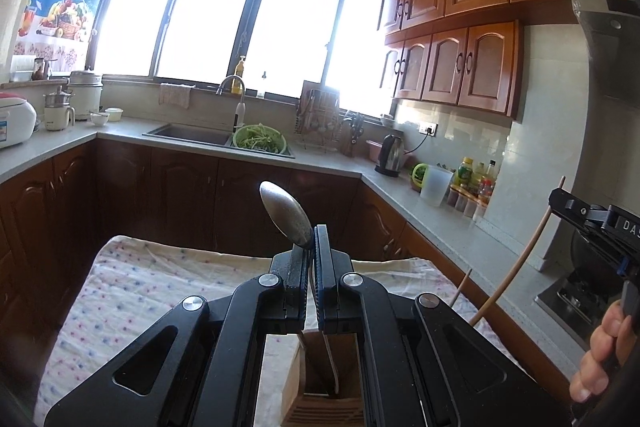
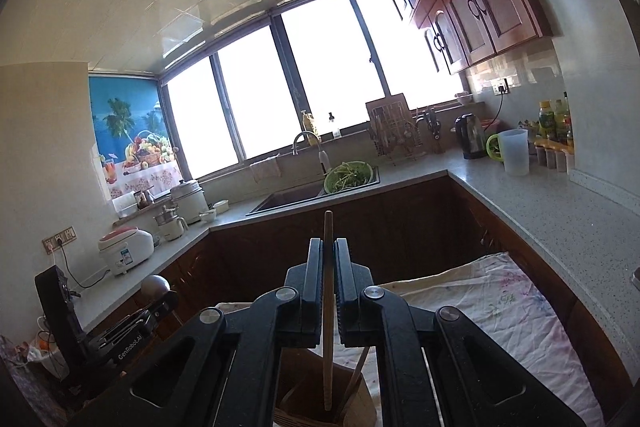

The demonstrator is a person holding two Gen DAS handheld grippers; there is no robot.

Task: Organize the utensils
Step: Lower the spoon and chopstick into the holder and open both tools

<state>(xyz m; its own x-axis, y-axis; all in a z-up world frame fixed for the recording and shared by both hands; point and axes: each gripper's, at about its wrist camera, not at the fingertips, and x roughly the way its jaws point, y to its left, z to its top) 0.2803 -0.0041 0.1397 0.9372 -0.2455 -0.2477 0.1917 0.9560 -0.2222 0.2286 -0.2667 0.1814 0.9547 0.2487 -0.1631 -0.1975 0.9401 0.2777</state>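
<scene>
Left tool [image 1: 311, 247]: jaws drawn narrow, clamped on the neck of a metal spoon [image 1: 286, 213]. Bowl of the spoon stands up above the fingertips; handle runs down between the pads toward a wooden utensil holder [image 1: 320, 383] directly beneath. Handle end looks already inside the holder's open top, though the tool body hides part of it. Holding by the neck with bowl up likely lets the handle drop straight into the slot.

Right tool [image 2: 328, 251]: jaws also narrow, pinching a single wooden chopstick [image 2: 328, 227] roughly upright. The stick passes down through the gap and its lower end sits in the same holder, seen at bottom of the right wrist view. A second chopstick [image 2: 356, 375] leans there, already inside, free of the tool. Upright grip probably serves the same purpose: lower in, then let go.

Both tools hover close together over the holder, near but not touching. From the left view the right tool shows at the right edge with its chopstick slanting down, the person's hand [image 1: 604, 351] behind it.

The holder stands on a floral cloth [image 1: 160, 287] spread over a small surface. Beyond: dark lower cabinets, sink, green colander [image 1: 260, 139] of vegetables, kettle [image 1: 390, 153], bright window.

Judgement: both utensils are at the insertion stage; release is not yet done. Risk: two tools crowding one opening.
</scene>
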